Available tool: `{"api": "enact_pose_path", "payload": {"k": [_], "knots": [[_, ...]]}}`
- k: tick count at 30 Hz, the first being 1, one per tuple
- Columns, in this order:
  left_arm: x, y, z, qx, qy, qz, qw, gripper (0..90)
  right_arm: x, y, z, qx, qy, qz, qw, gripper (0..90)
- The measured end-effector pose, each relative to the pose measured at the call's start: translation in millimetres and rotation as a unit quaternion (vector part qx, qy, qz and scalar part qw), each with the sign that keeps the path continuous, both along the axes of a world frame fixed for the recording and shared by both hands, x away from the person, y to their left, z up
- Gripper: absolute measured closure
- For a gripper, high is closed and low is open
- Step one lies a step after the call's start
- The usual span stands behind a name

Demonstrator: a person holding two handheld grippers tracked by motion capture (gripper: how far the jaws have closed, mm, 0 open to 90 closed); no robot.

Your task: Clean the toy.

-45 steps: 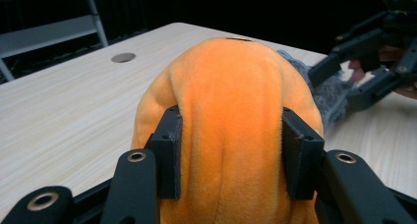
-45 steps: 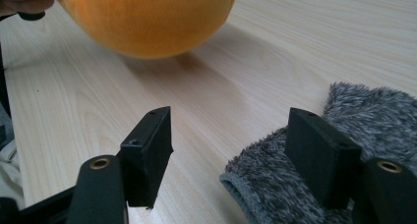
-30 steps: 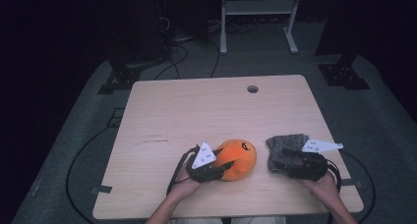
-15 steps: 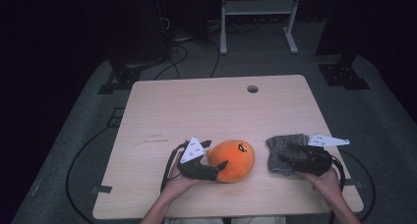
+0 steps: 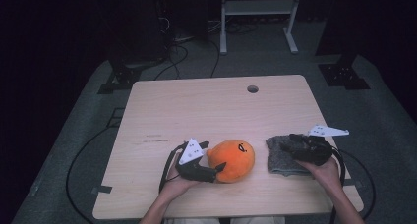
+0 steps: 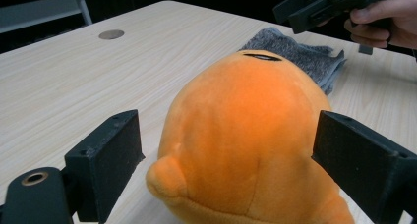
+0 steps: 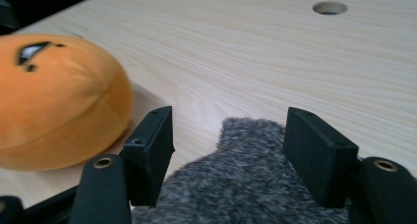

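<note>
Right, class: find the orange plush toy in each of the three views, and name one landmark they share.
High view: orange plush toy near the table's front edge, centre.
Left gripper view: it sits large in the centre foreground.
Right gripper view: at the left edge.
Shared landmark: the round hole in the table.

A pale wooden surface [image 5: 196,111] with a round hole [image 5: 252,89] near its far edge is shown. An orange plush toy [image 5: 233,159] is laid near the front edge, with a grey cloth [image 5: 280,157] placed near it.
</note>
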State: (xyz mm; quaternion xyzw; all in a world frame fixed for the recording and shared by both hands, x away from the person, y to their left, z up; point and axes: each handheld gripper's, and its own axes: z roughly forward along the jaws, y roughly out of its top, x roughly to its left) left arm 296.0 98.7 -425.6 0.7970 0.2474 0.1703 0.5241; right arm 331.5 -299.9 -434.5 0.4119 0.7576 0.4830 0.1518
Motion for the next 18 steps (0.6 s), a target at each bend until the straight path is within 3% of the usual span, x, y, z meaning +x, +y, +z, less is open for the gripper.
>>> {"api": "enact_pose_path", "payload": {"k": [7,11,14,16,18], "knots": [[1.0,2.5,-1.0,0.008,-0.001,0.004,1.0,10.5,17.0,9.8,-8.9,-0.046,0.03,-0.019,0.9983,37.2],[0.9,4.2,-1.6,0.005,-0.002,0.012,0.9999,10.5,22.2,17.8,-16.3,-0.072,0.053,-0.01,0.996,42.1],[-0.7,2.1,-1.6,0.006,-0.002,0.007,1.0,10.5,28.3,22.1,-23.4,-0.077,0.08,-0.001,0.9938,44.2],[-0.8,0.4,-1.6,0.008,-0.004,0.006,0.9999,10.5,32.9,25.5,-29.4,-0.092,0.105,-0.008,0.9902,44.5],[-0.6,-0.2,-2.1,0.01,0.0,0.005,0.9999,10.5,34.3,27.0,-33.2,-0.104,0.113,-0.01,0.9881,46.0]]}}
